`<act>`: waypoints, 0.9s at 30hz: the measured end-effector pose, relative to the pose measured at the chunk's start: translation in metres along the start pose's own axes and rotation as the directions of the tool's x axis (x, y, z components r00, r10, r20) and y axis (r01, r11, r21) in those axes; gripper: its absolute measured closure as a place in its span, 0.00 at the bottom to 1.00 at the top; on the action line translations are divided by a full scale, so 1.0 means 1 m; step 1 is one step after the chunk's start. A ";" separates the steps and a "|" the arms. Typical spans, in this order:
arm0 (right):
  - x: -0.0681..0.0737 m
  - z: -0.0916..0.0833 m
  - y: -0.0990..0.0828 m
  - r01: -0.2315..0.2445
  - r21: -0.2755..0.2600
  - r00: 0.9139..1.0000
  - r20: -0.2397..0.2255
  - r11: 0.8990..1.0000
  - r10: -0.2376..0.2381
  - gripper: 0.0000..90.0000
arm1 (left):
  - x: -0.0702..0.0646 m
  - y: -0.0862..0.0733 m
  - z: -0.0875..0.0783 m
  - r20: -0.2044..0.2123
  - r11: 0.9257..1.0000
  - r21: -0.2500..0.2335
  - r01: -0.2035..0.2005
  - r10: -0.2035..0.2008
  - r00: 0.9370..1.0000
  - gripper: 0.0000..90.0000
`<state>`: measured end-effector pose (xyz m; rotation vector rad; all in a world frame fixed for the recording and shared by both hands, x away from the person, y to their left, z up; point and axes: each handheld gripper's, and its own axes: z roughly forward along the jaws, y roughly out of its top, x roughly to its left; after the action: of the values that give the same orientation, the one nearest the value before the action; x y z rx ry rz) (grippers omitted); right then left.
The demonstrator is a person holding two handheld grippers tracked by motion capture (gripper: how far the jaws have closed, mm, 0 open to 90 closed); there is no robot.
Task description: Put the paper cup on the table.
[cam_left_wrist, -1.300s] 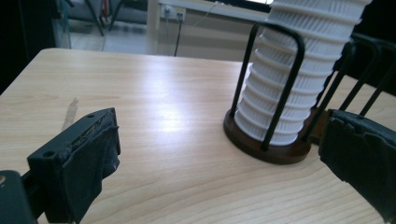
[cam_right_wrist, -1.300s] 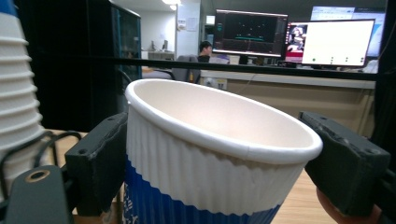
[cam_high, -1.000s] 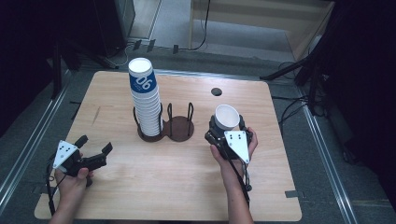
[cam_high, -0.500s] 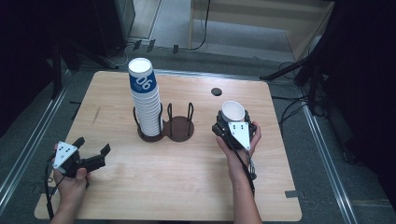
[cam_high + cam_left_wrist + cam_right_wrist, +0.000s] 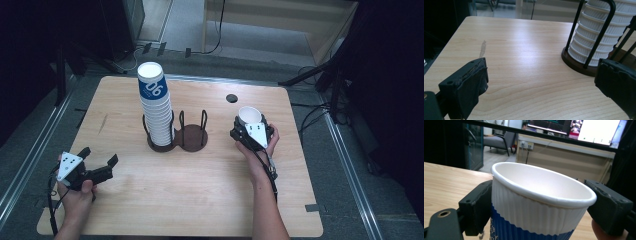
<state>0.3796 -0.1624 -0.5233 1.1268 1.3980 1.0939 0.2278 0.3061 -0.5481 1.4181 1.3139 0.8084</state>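
Note:
A tall stack of white and blue paper cups (image 5: 156, 107) stands in the left ring of a dark wire cup holder (image 5: 192, 137); its right ring holds nothing. Right of the holder, my right gripper (image 5: 251, 127) is shut on a single upright paper cup (image 5: 250, 116). The right gripper view shows a black pad (image 5: 477, 202) pressing on each side of that cup (image 5: 536, 205), just under its rim. My left gripper (image 5: 99, 155) is open near the table's front left corner with nothing between its fingers. It points toward the stack (image 5: 599, 37).
The wooden table (image 5: 200, 200) has a small round dark hole (image 5: 231, 98) near its far edge. A faint grey smear (image 5: 483, 47) marks the wood at the left. Metal rails and cables run along the floor on both sides.
My right gripper has carried the cup a little to the right and farther from the person, away from the holder. The left gripper has stayed in place.

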 end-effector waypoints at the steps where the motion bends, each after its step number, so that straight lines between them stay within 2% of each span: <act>1: -0.001 0.003 -0.002 -0.009 0.008 1.000 0.003 1.000 0.009 0.15 | 0.000 0.000 0.000 0.000 1.000 0.000 0.001 -0.001 1.000 0.00; 5: -0.003 0.010 -0.009 -0.023 0.043 1.000 0.007 0.999 0.023 0.15 | 0.001 0.000 -0.001 0.002 1.000 0.000 0.003 -0.003 1.000 0.00; 8: -0.002 0.013 -0.011 -0.011 0.053 0.999 0.043 0.999 0.009 0.14 | 0.001 0.000 -0.001 0.000 1.000 -0.003 0.006 -0.006 1.000 0.00; 16: 0.004 0.016 -0.014 0.018 0.072 0.999 0.039 0.997 -0.021 0.14 | 0.001 0.000 -0.001 -0.005 1.000 -0.002 0.012 -0.012 1.000 0.00; 23: 0.006 0.018 -0.017 0.020 0.085 0.999 0.046 0.996 -0.024 0.13 | 0.001 0.000 -0.001 -0.007 1.000 -0.003 0.016 -0.016 1.000 0.00; 27: 0.007 0.019 -0.017 0.003 0.094 0.999 0.053 0.996 -0.008 0.13 | 0.001 -0.001 -0.001 -0.005 1.000 -0.005 0.015 -0.015 1.000 0.00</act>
<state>0.3961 -0.1575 -0.5424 1.2105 1.4221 0.9963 0.2266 0.3075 -0.5484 1.4011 1.3243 0.8057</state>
